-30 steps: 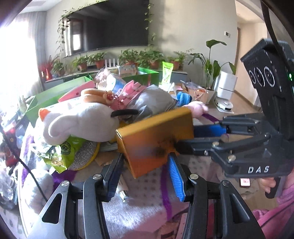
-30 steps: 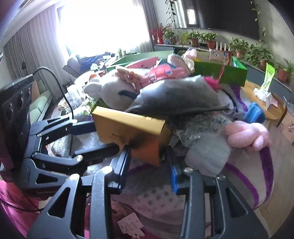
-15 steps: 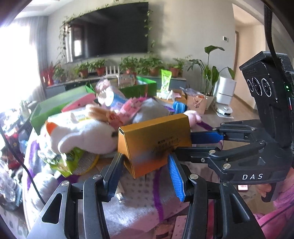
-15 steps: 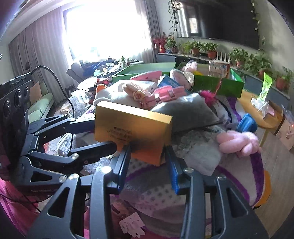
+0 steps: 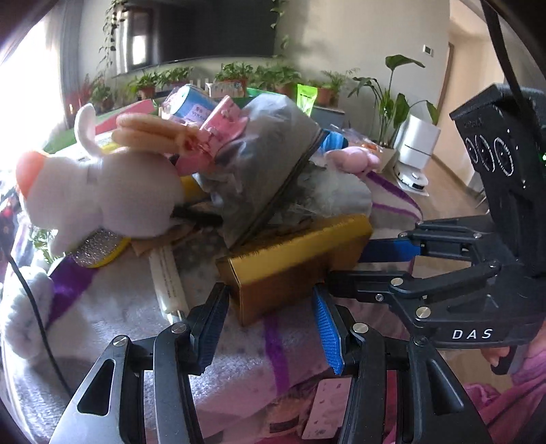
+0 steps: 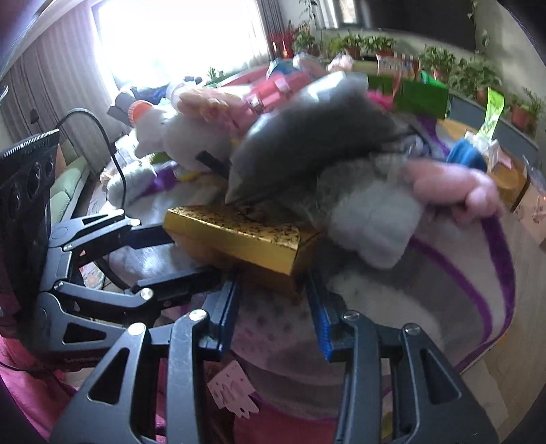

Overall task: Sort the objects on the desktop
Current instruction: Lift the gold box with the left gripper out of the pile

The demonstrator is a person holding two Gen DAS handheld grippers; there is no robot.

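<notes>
Gold box point(image 5: 293, 259), long and narrow, lying level and low over a white blanket point(image 5: 102, 317) with purple stripes; cannot tell whether resting on it or just above. Clamped at both short ends. Near end pinched between the blue pads of the left tongs point(image 5: 269, 292), one pad on each long side. Far end, toward the right of the left view, pinched the same way by the right tongs point(image 6: 272, 283), reaching in from the side. Both tongs partly closed, pads pressing on the box.

Just behind the box, nearly touching its top edge: a grey bag point(image 5: 262, 164), leaning over it. Left of the bag, a white plush rabbit point(image 5: 112, 194) with an orange nose, lying on its side, a pink toy point(image 5: 218, 133) and a peach plush piece point(image 5: 153, 133) on top. In front of the rabbit, a glittery disc point(image 5: 99, 246) and a white tube point(image 5: 167, 273) on the blanket, the tube just beside the left tongs. Right of the bag, a pink plush paw point(image 5: 351, 160). Further back, a blue can point(image 5: 191, 106), potted plants point(image 5: 235, 73) along a shelf, a dark screen point(image 5: 211, 30) on the wall.
</notes>
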